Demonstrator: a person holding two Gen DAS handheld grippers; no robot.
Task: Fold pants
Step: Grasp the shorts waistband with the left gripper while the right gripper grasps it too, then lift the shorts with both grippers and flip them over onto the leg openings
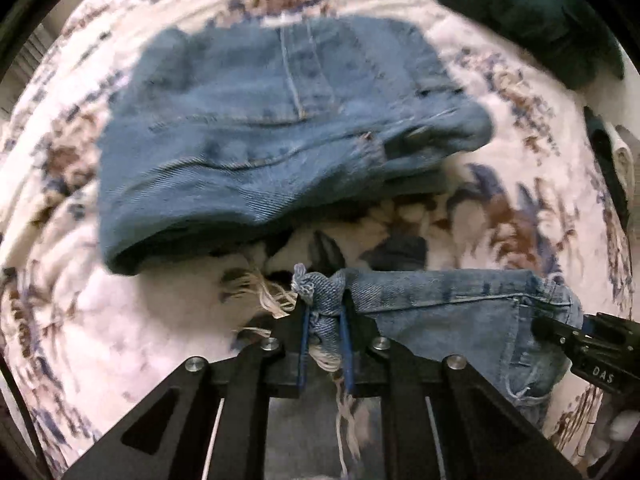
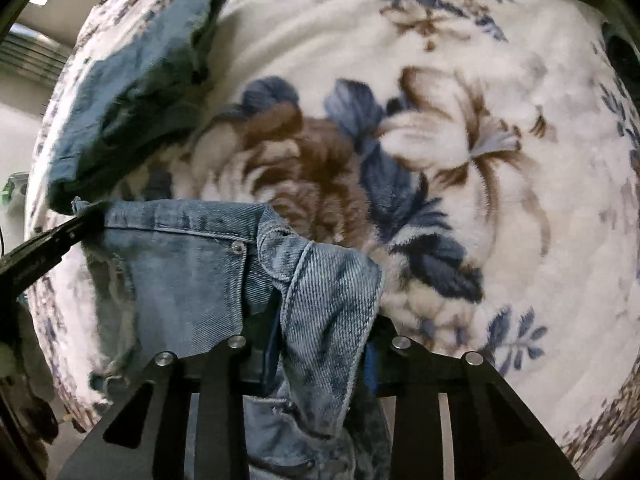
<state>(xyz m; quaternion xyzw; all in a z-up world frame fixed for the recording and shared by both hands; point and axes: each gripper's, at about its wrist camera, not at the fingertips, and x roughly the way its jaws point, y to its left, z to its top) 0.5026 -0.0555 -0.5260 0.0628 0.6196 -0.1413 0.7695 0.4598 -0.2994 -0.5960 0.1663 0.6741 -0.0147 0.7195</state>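
Light-blue jeans [image 1: 452, 312] hang stretched between my two grippers above a floral blanket [image 1: 132, 320]. My left gripper [image 1: 323, 308] is shut on a frayed corner of the jeans. My right gripper [image 2: 320, 320] is shut on the other corner, and denim [image 2: 332, 304] drapes over its fingers and hides them. The right gripper also shows at the right edge of the left wrist view [image 1: 560, 332]; the left gripper shows at the left edge of the right wrist view [image 2: 80, 220]. A darker folded pair of jeans [image 1: 260, 140] lies on the blanket beyond.
The folded dark jeans also show in the right wrist view [image 2: 132, 100] at upper left. A dark green cushion [image 1: 520, 8] lies at the blanket's far right. The blanket [image 2: 500, 140] spreads wide to the right.
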